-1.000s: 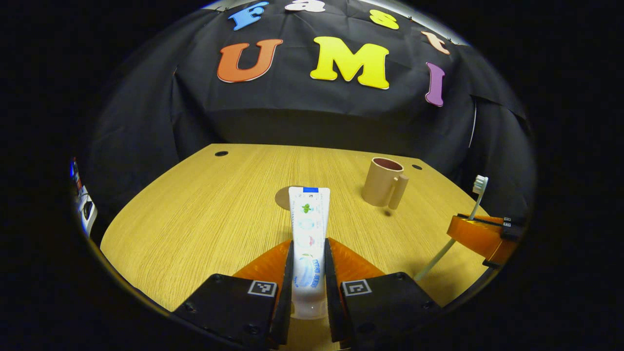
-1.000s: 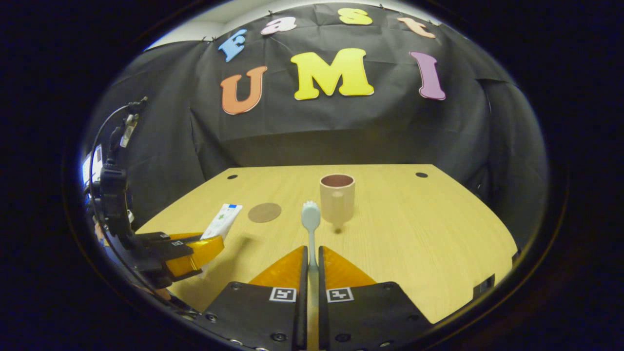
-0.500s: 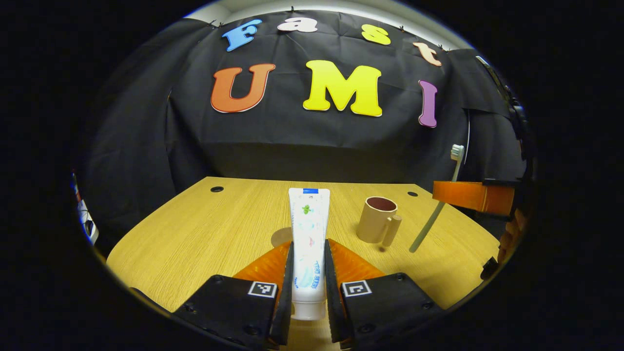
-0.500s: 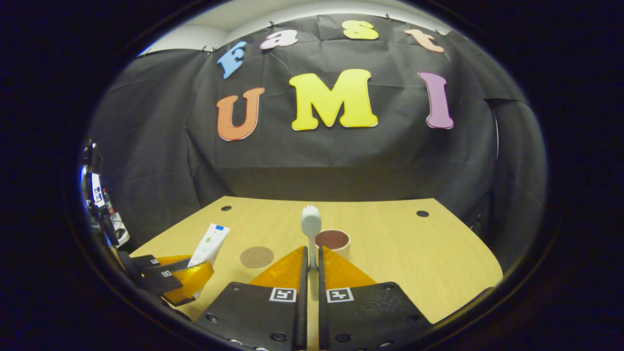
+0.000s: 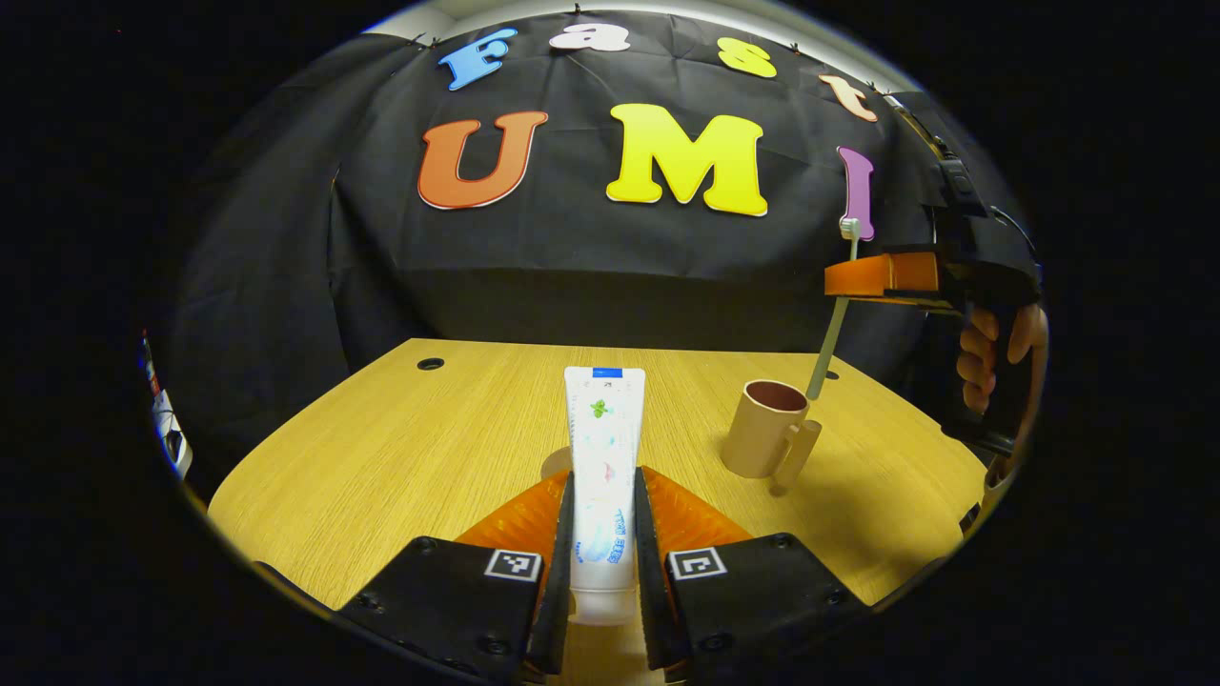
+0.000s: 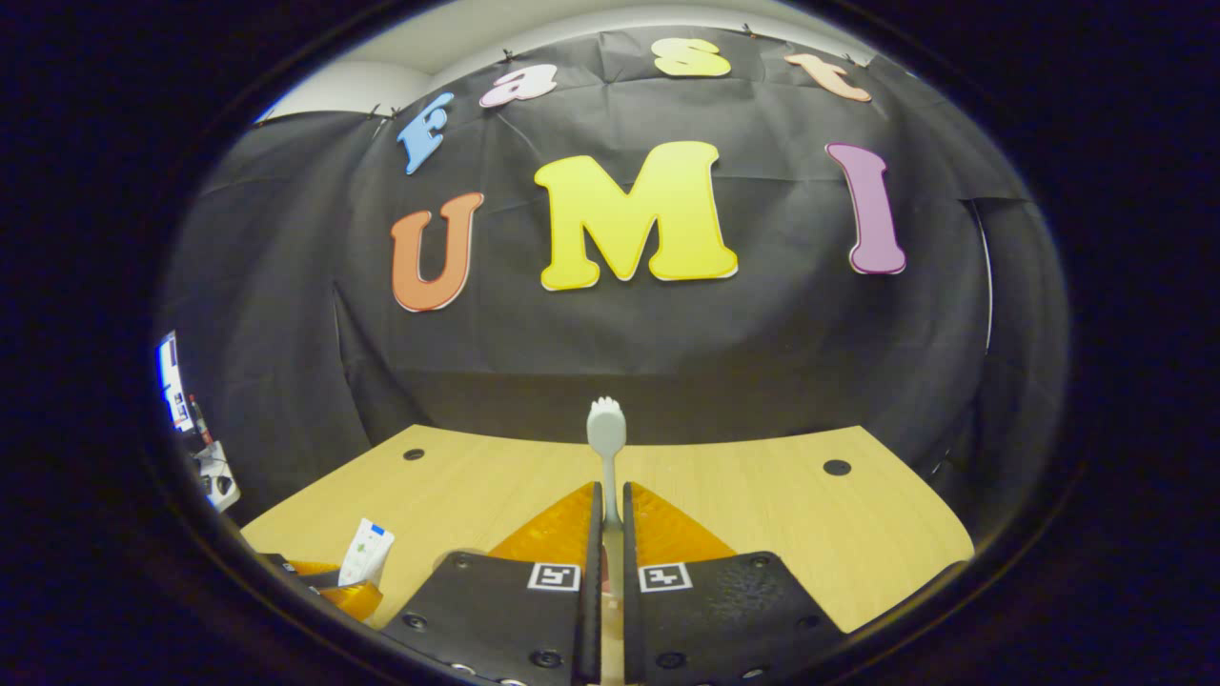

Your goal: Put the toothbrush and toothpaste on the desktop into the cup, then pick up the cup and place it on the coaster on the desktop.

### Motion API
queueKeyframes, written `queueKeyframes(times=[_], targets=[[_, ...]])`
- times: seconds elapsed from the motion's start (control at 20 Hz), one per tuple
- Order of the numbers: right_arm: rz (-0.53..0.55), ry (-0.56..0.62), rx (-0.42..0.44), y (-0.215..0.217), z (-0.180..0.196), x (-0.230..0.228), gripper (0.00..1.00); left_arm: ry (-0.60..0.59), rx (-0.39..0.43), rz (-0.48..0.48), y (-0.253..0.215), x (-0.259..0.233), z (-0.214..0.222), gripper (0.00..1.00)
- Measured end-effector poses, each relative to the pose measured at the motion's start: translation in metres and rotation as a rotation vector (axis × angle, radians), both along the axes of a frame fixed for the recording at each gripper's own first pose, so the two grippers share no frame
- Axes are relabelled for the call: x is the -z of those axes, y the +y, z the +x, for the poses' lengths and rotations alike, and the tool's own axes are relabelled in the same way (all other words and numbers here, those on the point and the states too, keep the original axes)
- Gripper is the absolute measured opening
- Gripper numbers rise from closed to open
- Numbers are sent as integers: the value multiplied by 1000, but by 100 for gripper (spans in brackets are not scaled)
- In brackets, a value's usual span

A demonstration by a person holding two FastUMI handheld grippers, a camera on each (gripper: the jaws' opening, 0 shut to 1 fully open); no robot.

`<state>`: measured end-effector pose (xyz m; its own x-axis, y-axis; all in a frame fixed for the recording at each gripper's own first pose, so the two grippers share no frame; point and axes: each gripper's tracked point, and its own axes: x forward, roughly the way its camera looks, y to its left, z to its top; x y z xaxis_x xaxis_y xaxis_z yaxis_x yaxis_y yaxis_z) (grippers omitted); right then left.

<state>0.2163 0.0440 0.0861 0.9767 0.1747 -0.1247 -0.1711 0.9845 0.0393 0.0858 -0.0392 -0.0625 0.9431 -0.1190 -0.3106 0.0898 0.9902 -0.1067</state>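
Toothpaste stands clamped between the left gripper fingers, above the bench. The toothbrush is pinched by the right gripper — bristles up, handle end just above the cup.

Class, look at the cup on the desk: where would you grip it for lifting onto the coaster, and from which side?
Grip the cup by its handle, a straight vertical bar facing the near right. It stands upright, so come in level from that side, tongs closing across the bar. That should leave the open mouth clear for the toothbrush.
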Motion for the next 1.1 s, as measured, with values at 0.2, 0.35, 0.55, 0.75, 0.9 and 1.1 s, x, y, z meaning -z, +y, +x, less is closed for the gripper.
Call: queueKeyframes(times=[0.2,0.35,0.55,0.75,0.9,1.1], targets=[[-15,12,11,7,26,12,7,-8,1,25,-5,0,6,34],[-4,31,14,9,37,20,7,-17,9,26,-9,0,7,34],[7,41,12,7,40,22,18,-16,2,27,-7,1,6,35],[22,5,-7,5,29,8,47,-28,-6,29,-8,-1,6,35],[26,-22,-6,-4,17,-2,81,-56,2,32,-17,-9,11,34],[32,-54,22,-32,-6,-13,96,-84,39,8,-41,-26,27,34]])
